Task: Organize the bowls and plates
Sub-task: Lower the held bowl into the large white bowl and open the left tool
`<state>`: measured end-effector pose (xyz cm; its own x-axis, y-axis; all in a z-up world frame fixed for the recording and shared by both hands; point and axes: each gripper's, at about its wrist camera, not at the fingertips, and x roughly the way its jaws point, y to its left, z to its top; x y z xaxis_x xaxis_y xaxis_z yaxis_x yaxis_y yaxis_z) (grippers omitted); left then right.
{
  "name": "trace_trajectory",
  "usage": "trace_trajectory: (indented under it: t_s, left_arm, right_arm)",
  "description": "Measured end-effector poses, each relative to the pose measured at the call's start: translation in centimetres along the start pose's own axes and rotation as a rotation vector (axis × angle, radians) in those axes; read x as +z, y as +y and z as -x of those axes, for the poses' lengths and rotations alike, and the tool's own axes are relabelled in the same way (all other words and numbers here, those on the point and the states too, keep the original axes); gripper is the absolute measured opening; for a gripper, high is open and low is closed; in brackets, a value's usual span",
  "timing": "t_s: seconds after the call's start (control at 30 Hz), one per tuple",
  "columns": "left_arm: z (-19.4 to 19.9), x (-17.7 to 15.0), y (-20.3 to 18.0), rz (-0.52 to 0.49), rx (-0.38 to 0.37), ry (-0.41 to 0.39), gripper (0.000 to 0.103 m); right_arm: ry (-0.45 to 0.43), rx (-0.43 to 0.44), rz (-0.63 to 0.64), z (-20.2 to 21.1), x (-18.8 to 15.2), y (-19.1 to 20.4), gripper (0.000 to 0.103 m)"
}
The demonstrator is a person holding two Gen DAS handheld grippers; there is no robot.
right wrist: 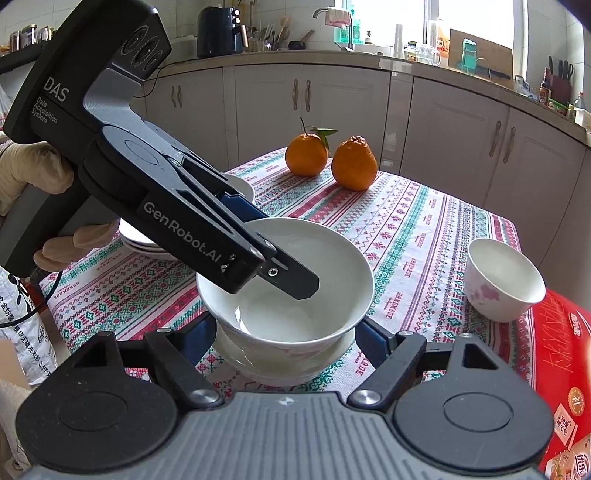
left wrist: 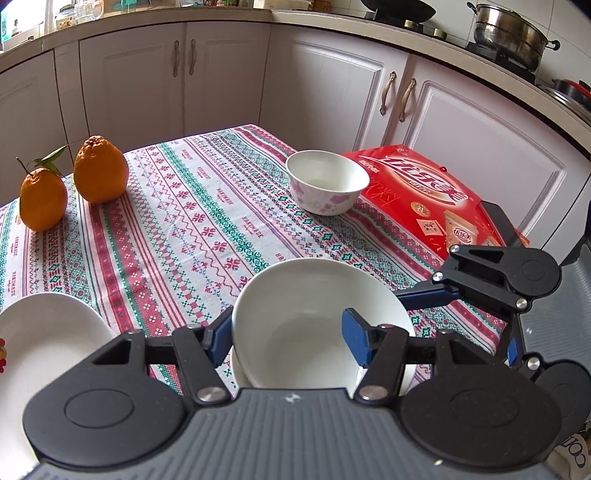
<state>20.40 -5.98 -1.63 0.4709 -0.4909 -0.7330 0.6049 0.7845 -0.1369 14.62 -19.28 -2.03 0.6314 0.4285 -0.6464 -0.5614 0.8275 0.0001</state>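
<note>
The left hand-held gripper [right wrist: 275, 258] pinches the rim of the upward-facing white bowl [right wrist: 295, 295]; the right hand-held gripper [right wrist: 286, 341] stands wide around it.

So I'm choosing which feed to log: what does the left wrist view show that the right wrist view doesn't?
Left wrist only: a steel pot and a wok on the stove.

Right wrist only: the stacked plates, the gloved hand holding the left gripper, the window and sink counter.

Both: the plain white bowl, gripped at its rim and seated in another bowl, the floral bowl, two oranges, the red box, the patterned tablecloth.
</note>
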Motion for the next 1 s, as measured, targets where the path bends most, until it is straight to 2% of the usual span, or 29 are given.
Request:
trace_trajectory:
  t_s: [0.63, 0.73, 0.8, 0.87, 1.0]
  left_arm:
    - [-0.5, -0.8, 0.1, 0.002, -0.004, 0.0, 0.06]
    - [-0.6, -0.8, 0.1, 0.002, -0.006, 0.0, 0.064]
    - [-0.6, -0.8, 0.2, 0.001, 0.006, 0.001, 0.071]
    - [-0.5, -0.9, 0.3, 0.007, -0.006, 0.002, 0.072]
    - [-0.1, -0.9, 0.4, 0.005, 0.01, -0.005, 0.072]
  right_arm:
    - [0.014, 0.004, -0.003, -0.4, -0.4, 0.0, 0.085]
    - [0.014, 0.007, -0.009, -0.4, -0.4, 0.0, 0.086]
    - [0.006, 0.002, -0.009, -0.3, -0.5, 0.0, 0.088]
    - [-0.013, -0.011, -0.007, 0.0, -0.4, -0.1, 0.097]
    - [-0.03, -0.011, -0.012, 0.6, -0.3, -0.3, 0.102]
